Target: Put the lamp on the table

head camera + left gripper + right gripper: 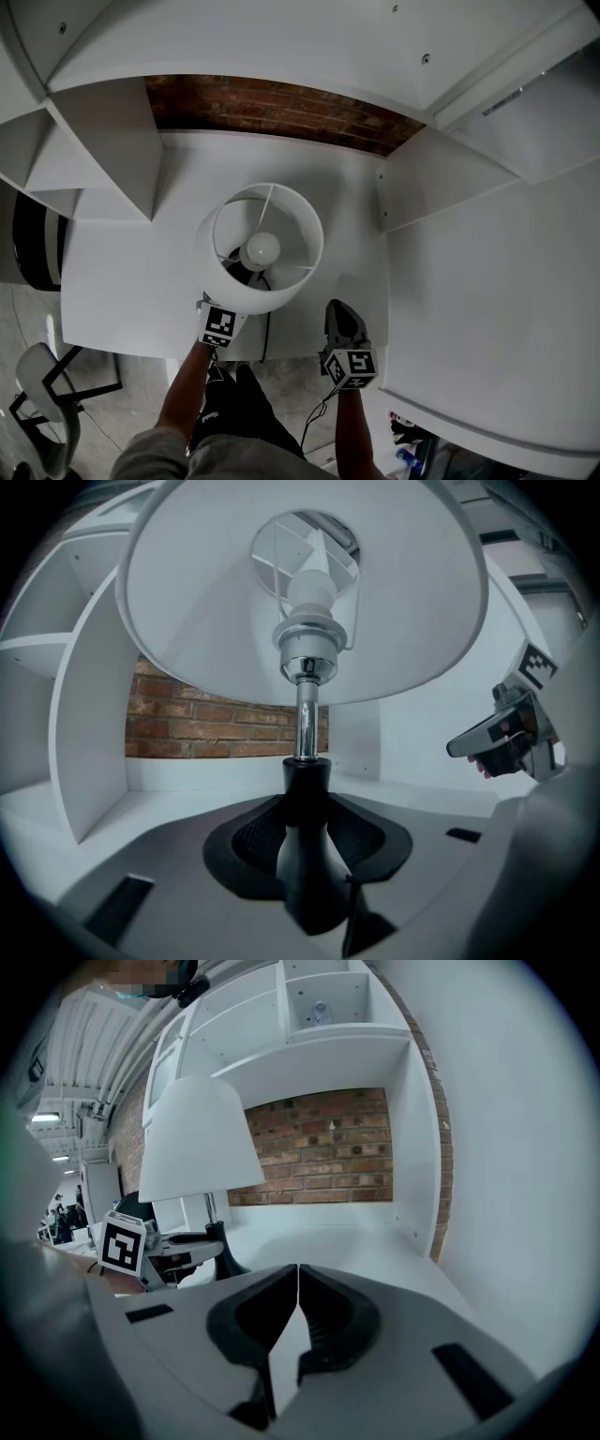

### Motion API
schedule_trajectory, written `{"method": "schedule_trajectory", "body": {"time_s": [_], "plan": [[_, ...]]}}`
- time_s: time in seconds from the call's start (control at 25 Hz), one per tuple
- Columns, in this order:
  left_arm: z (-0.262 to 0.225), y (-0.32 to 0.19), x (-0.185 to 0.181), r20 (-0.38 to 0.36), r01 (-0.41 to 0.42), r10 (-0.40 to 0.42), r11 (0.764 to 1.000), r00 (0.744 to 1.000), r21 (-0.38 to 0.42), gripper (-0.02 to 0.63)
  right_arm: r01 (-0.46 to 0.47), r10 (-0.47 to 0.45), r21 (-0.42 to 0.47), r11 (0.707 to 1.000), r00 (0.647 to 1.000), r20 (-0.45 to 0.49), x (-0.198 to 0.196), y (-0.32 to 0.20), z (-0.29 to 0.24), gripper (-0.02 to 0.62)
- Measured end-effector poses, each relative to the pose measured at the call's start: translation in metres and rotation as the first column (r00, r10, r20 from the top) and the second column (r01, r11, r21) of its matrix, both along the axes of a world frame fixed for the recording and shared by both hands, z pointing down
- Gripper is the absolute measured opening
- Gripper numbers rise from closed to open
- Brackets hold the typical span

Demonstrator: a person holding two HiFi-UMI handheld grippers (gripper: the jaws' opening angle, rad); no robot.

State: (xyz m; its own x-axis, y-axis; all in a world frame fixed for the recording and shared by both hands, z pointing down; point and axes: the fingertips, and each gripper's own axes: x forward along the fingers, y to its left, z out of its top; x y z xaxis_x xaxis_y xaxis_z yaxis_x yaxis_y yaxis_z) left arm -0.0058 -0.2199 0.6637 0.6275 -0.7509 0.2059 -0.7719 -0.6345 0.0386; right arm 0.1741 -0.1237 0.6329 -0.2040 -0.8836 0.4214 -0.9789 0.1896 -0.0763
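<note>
While the left gripper [305,855] clamps at a middling width on the black neck [307,794] of the lamp [305,714], the right gripper [298,1283] has its jaws pressed together with nothing between them. In the left gripper view the dark pads sit on either side of the flaring black base, and the chrome stem [305,728] rises upright from it to the socket under the white shade [187,602]. In the right gripper view the foot of the lamp [225,1262] stands on the white table [347,1241], with the left gripper [178,1241] reaching in level at its neck. From the head view the shade [286,281] is seen from above with the bulb [262,249] at its centre. It stands near the front edge of the table [122,281] and hides the left gripper's jaws, so only its marker cube [218,325] shows. The right gripper [340,314] lies just beside the shade, apart from it, over the same front edge. A dark cable [265,337] hangs down from under the shade. White shelves [94,159] and a side panel [441,178] flank the table. A brick wall [272,108] closes the back.
</note>
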Motion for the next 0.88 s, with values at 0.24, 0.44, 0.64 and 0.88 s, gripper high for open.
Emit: {"method": "schedule_trajectory", "body": {"time_s": [0.24,0.44,0.64,0.88], "plan": [[0.0,0.0,0.0,-0.014,0.0,0.001,1.0,1.0,0.012,0.137,-0.004,0.004,-0.006,1.0,1.0,-0.02,-0.005,0.001,-0.011,0.025],[0.0,0.002,0.002,-0.036,-0.021,0.02,1.0,0.999,-0.011,0.14,-0.01,0.009,-0.01,1.0,1.0,-0.027,-0.009,0.005,-0.012,0.025],[0.001,0.006,0.006,-0.036,-0.048,0.047,0.998,0.998,-0.029,0.259,-0.018,0.018,-0.012,1.0,1.0,-0.021,-0.012,0.01,-0.014,0.025],[-0.006,0.008,0.007,-0.046,-0.057,0.056,0.998,0.997,-0.024,0.298,-0.052,0.052,0.024,0.998,0.999,-0.011,-0.005,0.018,-0.012,0.025]]}}
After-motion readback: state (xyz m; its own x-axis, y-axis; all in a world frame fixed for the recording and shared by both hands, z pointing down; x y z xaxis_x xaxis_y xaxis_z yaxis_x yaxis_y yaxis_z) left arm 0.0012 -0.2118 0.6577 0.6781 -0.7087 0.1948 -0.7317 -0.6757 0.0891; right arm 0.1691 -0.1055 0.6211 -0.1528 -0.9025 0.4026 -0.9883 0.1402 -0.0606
